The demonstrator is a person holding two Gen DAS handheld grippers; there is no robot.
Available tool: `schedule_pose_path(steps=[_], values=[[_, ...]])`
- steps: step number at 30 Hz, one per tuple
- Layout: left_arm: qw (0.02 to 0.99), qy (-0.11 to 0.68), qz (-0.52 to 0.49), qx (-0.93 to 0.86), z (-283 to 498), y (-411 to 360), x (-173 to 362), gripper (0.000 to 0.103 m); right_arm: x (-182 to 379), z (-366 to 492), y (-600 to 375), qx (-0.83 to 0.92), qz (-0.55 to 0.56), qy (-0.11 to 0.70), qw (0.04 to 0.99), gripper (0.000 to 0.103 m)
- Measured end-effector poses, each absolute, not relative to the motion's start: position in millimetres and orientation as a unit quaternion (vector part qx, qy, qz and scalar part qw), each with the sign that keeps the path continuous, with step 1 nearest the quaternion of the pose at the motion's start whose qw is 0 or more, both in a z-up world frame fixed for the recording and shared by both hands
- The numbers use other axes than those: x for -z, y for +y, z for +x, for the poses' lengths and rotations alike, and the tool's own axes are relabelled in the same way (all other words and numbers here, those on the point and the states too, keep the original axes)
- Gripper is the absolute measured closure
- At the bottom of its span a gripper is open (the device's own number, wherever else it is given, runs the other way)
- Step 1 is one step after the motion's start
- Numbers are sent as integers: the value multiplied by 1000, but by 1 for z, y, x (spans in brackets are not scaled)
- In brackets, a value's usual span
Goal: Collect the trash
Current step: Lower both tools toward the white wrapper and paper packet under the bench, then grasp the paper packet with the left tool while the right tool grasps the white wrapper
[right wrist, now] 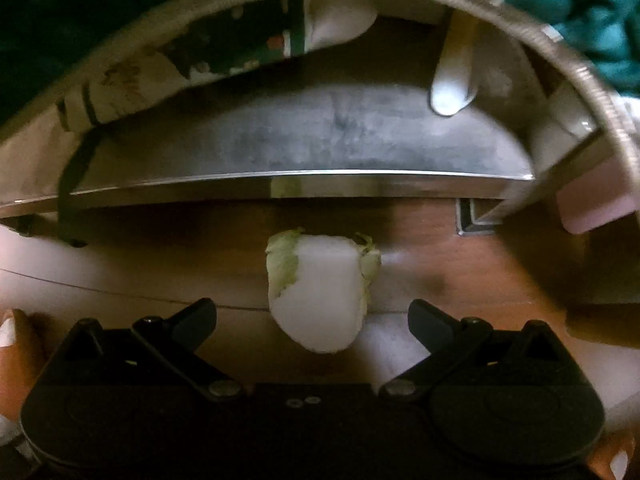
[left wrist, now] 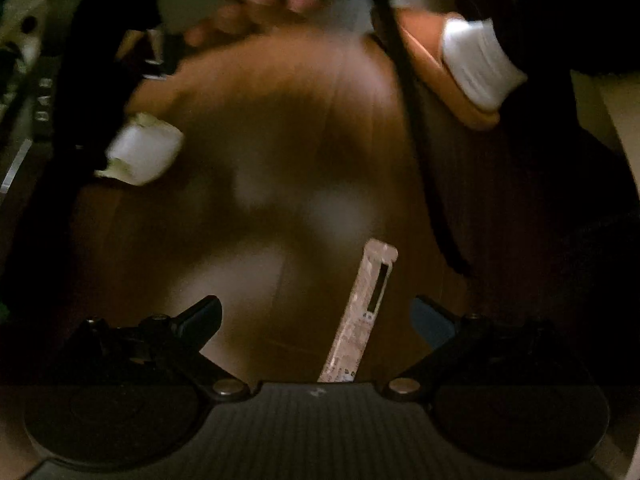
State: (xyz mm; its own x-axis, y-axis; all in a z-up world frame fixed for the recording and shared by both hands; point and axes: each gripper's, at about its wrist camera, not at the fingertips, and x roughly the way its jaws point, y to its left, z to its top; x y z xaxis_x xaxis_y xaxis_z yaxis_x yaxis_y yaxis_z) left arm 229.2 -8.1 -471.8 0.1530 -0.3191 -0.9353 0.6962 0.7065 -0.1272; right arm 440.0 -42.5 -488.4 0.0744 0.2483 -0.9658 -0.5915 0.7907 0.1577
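one white trash wad (right wrist: 320,292) between spread right claw (right wrist: 313,322); left claw (left wrist: 318,322) apart too

Left hand-held gripper (left wrist: 318,322) agape above wood floor (left wrist: 280,128) — flat strip (left wrist: 362,316) between its fingers, untouched

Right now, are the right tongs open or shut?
Open. The right tongs stand wide apart, with the white crumpled trash lying loose between them on the wooden floor.

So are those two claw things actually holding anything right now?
No. Both are open. The right hand-held gripper has a white wad lying between its fingers, ungripped; the left hand-held gripper has a pale strip between its fingers, untouched.
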Motion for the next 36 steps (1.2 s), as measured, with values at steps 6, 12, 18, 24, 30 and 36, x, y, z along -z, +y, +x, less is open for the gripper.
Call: schedule_pose_path(steps=[6, 12, 18, 24, 30, 36], values=[[718, 555, 207, 365, 219, -17, 503, 6, 508, 444, -39, -289, -141, 613, 722, 1], [706, 568, 207, 369, 218, -27, 522, 30, 524, 444, -37, -282, -134, 619, 721, 2], [704, 567, 213, 371, 218, -29, 528, 43, 531, 440, -31, -286, -147, 617, 718, 5], [708, 551, 223, 382, 215, -32, 530, 56, 538, 436, -24, -281, -166, 616, 717, 14], [711, 544, 229, 382, 215, -37, 530, 77, 546, 433, -14, -275, -189, 616, 714, 27], [711, 554, 209, 379, 216, -33, 530, 84, 552, 416, 3, -296, -236, 589, 714, 44]])
